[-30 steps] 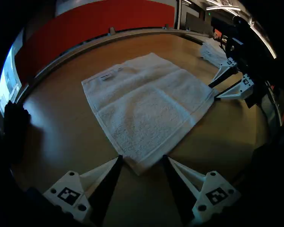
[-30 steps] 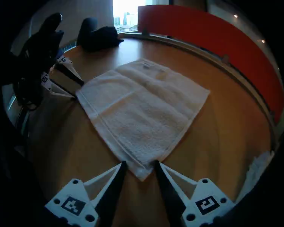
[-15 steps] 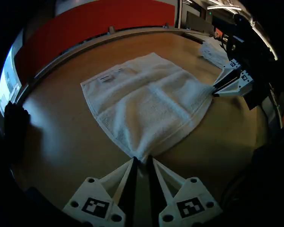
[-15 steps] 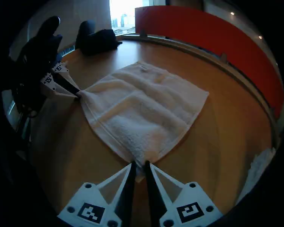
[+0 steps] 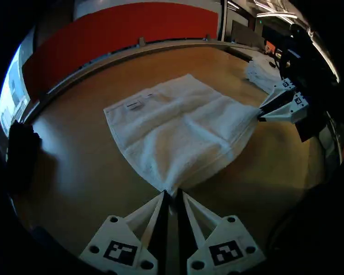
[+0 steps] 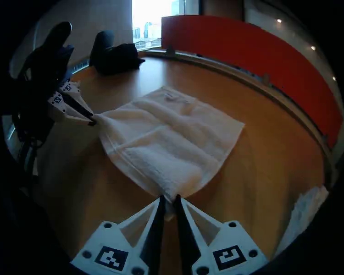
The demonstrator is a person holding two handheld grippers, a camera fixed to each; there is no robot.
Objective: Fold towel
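At lower centre of each view, we see the left claw (image 5: 171,193) and right claw (image 6: 169,200), apart a second ago, now clamped on adjacent corners of the towel (image 5: 181,123) spread on the tabletop (image 5: 75,160); folding can begin.

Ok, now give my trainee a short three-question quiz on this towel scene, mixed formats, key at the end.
1. True or false: the left tool hangs open above the towel.
2. The towel's far half rests on: A) the wooden table; B) a tray; C) a chair.
3. Fill in: the right tool is shut on a towel ____.
Key: 1 false, it is shut on a corner; 2 A; 3 corner.
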